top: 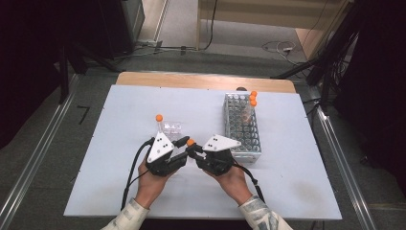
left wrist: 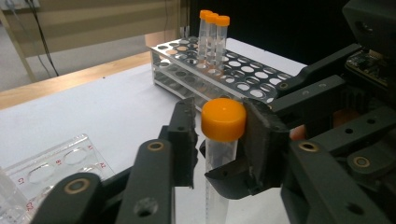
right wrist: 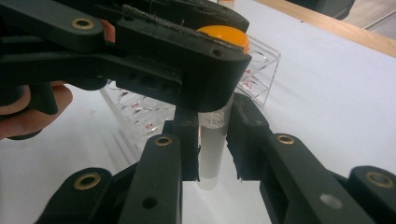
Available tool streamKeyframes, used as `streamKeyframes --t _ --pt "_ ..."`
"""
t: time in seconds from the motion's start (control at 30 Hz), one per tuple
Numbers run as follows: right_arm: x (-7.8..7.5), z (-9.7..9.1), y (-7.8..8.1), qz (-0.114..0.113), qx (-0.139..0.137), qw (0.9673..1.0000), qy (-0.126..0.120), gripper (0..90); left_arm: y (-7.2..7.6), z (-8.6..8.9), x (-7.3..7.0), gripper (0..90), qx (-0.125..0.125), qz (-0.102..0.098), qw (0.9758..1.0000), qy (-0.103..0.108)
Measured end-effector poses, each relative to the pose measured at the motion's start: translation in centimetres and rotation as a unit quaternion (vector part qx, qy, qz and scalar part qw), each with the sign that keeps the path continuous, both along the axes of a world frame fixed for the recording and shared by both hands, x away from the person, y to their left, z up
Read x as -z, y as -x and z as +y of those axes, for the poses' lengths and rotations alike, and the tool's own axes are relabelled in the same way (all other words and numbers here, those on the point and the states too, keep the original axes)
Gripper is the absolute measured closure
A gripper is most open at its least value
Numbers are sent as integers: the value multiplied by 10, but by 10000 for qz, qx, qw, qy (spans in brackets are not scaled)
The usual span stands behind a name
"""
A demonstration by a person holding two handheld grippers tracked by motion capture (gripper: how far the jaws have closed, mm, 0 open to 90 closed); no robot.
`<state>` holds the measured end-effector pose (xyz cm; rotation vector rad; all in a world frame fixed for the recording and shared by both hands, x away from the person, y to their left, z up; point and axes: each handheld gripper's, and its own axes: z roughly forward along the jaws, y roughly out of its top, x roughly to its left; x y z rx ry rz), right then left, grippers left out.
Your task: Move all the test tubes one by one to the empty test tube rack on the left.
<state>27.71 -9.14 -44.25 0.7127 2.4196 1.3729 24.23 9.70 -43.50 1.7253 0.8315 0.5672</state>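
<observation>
We steady the tube (right wrist: 212, 149) upright in our right gripper (right wrist: 212, 140) while our left gripper (left wrist: 219, 135) clamps its orange cap (left wrist: 223, 119), ready to unscrew it.

The middle of the white table (top: 119, 182) near its front edge is occupied by both grippers, met tip to tip around an upright orange-capped tube (top: 191, 143). Just behind them, passage is blocked by a clear well plate (top: 171, 128) and another capped tube (top: 159, 120). The right side is barred by the metal tube rack (top: 242, 129). Open surface is left along the left side and behind the well plate.
</observation>
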Motion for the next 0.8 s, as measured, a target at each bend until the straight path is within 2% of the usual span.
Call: streamKeyframes --t 0.07,0.2,0.27,0.4,0.53,0.63,0.8 --pt "0 0 0 6 -2 10000 10 723 0 0 0 695 1 -3 10000 -4" --pt "-1 0 -1 33 -6 10000 5 693 -2 2 0 702 10 79 9999 126" --pt "-3 -2 -3 125 22 9999 -68 506 -4 3 -1 703 -11 92 9998 159" --pt "-6 -7 -5 129 124 9998 -97 380 -6 6 -3 703 -43 117 9996 244" --pt "-10 -13 -5 74 248 9996 -107 295 -7 11 -9 703 -109 96 9993 357" --pt "-12 -18 -5 36 333 9993 -181 270 -9 16 -16 703 -199 58 9988 441" --pt "-14 -26 -5 23 430 9988 -239 269 -12 28 -28 703 -350 -29 9983 455"
